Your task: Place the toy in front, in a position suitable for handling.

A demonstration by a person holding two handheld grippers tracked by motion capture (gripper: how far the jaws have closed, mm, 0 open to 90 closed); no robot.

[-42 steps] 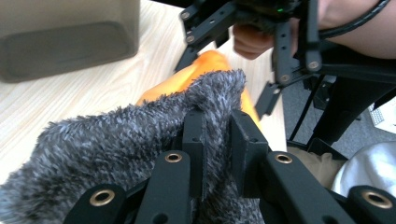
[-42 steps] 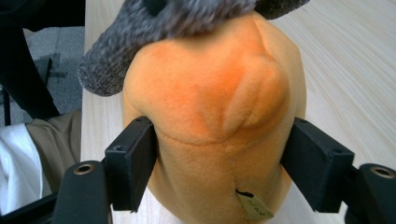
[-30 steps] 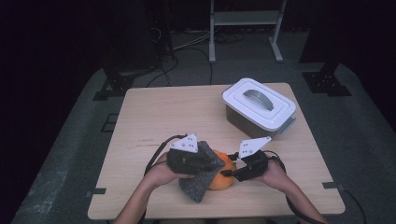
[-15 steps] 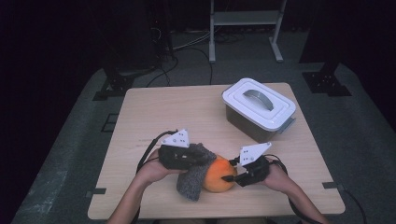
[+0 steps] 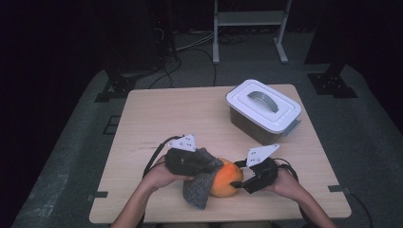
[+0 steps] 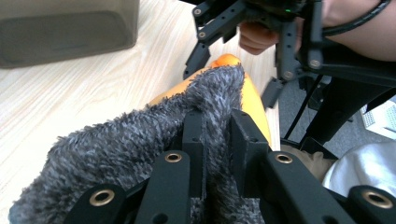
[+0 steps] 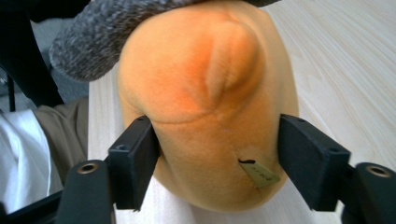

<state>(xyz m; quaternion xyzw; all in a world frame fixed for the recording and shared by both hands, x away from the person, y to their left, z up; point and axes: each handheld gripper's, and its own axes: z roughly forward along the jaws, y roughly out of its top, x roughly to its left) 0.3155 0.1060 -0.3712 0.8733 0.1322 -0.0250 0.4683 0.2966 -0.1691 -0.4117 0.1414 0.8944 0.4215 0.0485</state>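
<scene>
An orange plush ball (image 5: 227,178) lies near the table's front edge, partly under a grey fuzzy cloth (image 5: 199,187). My left gripper (image 5: 213,165) is shut on a fold of that cloth (image 6: 116,140), which drapes over the orange plush (image 6: 254,100). From the other side, my right gripper (image 5: 237,183) straddles the plush (image 7: 201,84). Its jaws have just been opening. The pads (image 7: 135,154) stand at the plush's two sides without squeezing it. A small tag sticks out of the plush by the right pad.
A white-lidded container (image 5: 263,109) with a grey handle stands at the back right of the wooden table (image 5: 171,114). Its side looms in the left gripper view (image 6: 60,28). The person's forearms come in over the front edge.
The left gripper has drawn the grey cloth to the left, baring more of the orange plush. The right gripper's jaws have spread wider around the plush.
</scene>
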